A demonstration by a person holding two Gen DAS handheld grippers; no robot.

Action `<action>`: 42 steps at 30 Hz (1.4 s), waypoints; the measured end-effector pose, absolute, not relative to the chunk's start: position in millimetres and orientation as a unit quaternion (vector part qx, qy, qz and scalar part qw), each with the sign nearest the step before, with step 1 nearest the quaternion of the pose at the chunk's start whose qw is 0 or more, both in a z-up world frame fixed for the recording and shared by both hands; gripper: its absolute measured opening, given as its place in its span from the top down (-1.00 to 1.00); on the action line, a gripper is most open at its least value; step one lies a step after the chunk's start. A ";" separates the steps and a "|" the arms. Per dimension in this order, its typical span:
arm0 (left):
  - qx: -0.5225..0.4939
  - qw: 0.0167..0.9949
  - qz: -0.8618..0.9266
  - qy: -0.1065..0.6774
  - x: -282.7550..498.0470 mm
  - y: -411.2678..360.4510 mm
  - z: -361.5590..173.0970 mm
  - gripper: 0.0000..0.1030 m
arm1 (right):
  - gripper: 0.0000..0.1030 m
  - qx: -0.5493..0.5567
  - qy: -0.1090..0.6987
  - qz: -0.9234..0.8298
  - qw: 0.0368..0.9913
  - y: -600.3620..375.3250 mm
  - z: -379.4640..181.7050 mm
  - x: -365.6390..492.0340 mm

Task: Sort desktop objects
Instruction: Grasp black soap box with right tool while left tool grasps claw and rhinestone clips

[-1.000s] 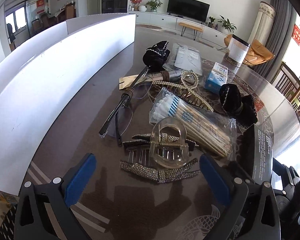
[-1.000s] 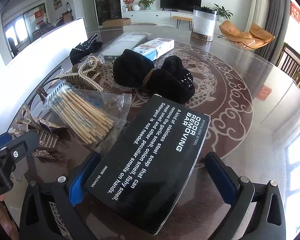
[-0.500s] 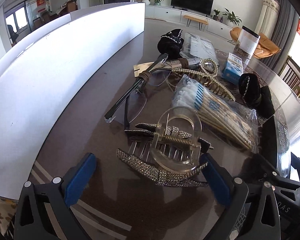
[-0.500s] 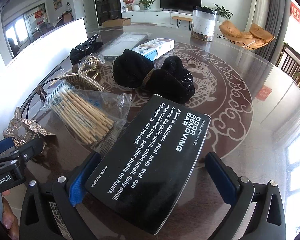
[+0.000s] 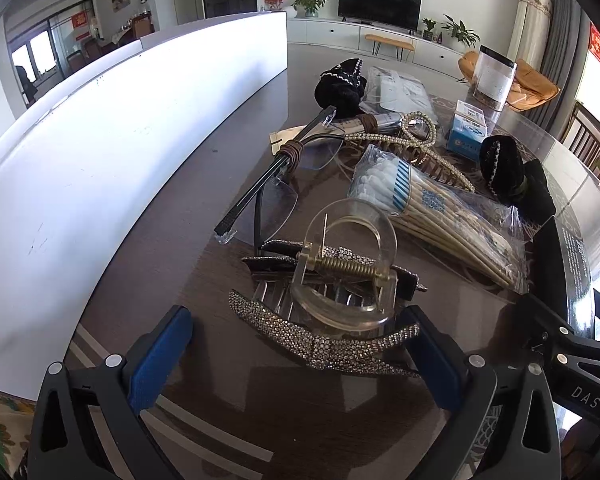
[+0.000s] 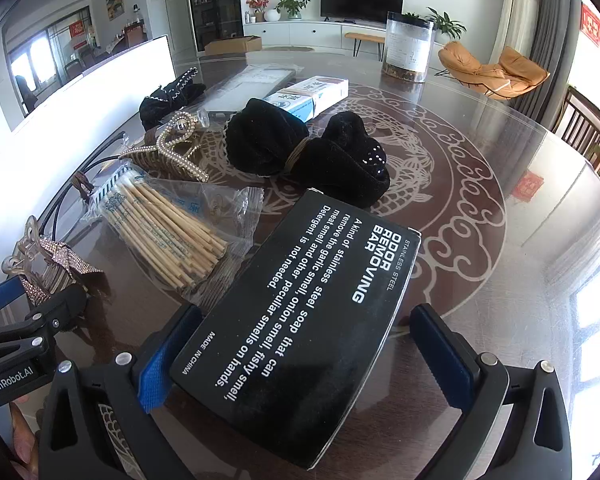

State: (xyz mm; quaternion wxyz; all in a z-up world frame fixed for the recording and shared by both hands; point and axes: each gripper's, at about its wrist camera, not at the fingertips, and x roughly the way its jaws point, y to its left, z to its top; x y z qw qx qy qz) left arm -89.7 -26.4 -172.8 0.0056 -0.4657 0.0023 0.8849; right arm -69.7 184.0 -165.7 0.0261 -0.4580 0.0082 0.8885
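In the left wrist view, my left gripper (image 5: pixel 298 360) is open and low over the table. A rhinestone hair clip (image 5: pixel 324 344) lies between its blue pads (image 5: pixel 160 356). A clear claw clip (image 5: pixel 344 264) sits on top of dark rhinestone clips just beyond. Rimless glasses (image 5: pixel 276 188) lie further back. In the right wrist view, my right gripper (image 6: pixel 304 356) is open around the near end of a black soap box (image 6: pixel 300 320), which lies flat on the table. Its left pad is close to the box corner and its right pad stands apart.
A bag of cotton swabs (image 6: pixel 168 232), a pearl claw clip (image 6: pixel 168 148), black scrunchies (image 6: pixel 308 152) and a blue-white carton (image 6: pixel 312 92) crowd the middle of the round glass-topped table (image 6: pixel 480 208). A white partition (image 5: pixel 100 152) runs along the left. A clear canister (image 6: pixel 408 48) stands at the back.
My left gripper has moved forward, so the hair clips now sit between its fingers. The right gripper and the black box have not moved.
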 end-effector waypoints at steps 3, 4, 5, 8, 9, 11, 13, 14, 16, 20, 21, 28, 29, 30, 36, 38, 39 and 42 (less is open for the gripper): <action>-0.465 0.006 0.885 0.002 -89.5 -26.3 -172.9 -1.00 | -1.00 -0.458 0.008 0.889 0.026 184.1 -165.6 -69.7; -0.465 0.006 0.885 0.003 -89.6 -26.2 -172.9 -1.00 | -1.00 -0.458 0.008 0.889 0.026 184.2 -165.5 -69.8; -0.465 0.006 0.885 0.003 -89.6 -26.2 -172.9 -1.00 | -1.00 -0.458 0.008 0.889 0.026 183.9 -165.7 -69.7; -0.465 0.011 0.885 0.005 -88.7 -27.1 -173.0 -1.00 | -1.00 -0.458 0.008 0.889 0.026 183.8 -165.7 -69.7; -0.465 0.013 0.885 0.006 -87.7 -28.3 -172.9 -1.00 | -1.00 -0.458 0.008 0.889 0.026 183.9 -165.6 -69.7; -0.467 0.012 0.884 0.006 -85.0 -31.8 -172.8 -1.00 | -1.00 -0.458 0.008 0.889 0.026 183.7 -165.7 -69.7; -0.472 0.012 0.881 0.006 -81.1 -37.2 -172.5 -1.00 | -1.00 -0.458 0.008 0.889 0.026 184.0 -165.6 -69.8; -0.475 0.012 0.880 0.005 -78.6 -40.0 -172.6 -1.00 | -1.00 -0.458 0.008 0.889 0.026 184.0 -165.6 -69.7; -0.480 0.010 0.877 0.004 -73.5 -46.9 -172.3 -1.00 | -1.00 -0.458 0.008 0.889 0.026 183.9 -165.5 -69.7; -0.492 0.008 0.871 0.001 -66.6 -58.0 -171.9 -1.00 | -1.00 -0.458 0.008 0.889 0.026 183.8 -165.5 -69.6; -0.493 0.013 0.870 -0.001 -65.4 -59.9 -171.3 -1.00 | -1.00 -0.458 0.008 0.889 0.026 183.8 -165.5 -69.6; -0.459 0.071 0.879 -0.109 -58.1 -92.3 -160.2 -1.00 | -1.00 -0.458 0.008 0.889 0.026 183.7 -165.6 -69.5; -0.459 0.077 0.878 -0.112 -60.9 -92.5 -159.9 -1.00 | -1.00 -0.458 0.008 0.889 0.026 183.7 -165.6 -69.4; -0.462 0.083 0.876 -0.112 -64.2 -90.4 -160.1 -1.00 | -1.00 -0.458 0.008 0.889 0.026 183.7 -165.6 -69.4; -0.473 0.032 0.877 -0.076 -90.7 -60.2 -161.0 -1.00 | -1.00 -0.458 0.008 0.889 0.026 183.5 -165.6 -69.2; -0.492 -0.004 0.869 -0.054 -103.5 -50.9 -166.3 -1.00 | -1.00 -0.458 0.008 0.889 0.026 183.5 -165.6 -69.2; -0.499 -0.014 0.866 -0.039 -107.6 -45.1 -166.7 -1.00 | -1.00 -0.458 0.008 0.889 0.026 183.3 -165.7 -69.1; -0.508 -0.025 0.861 -0.016 -111.2 -37.7 -170.8 -1.00 | -1.00 -0.458 0.008 0.889 0.026 183.4 -165.5 -69.1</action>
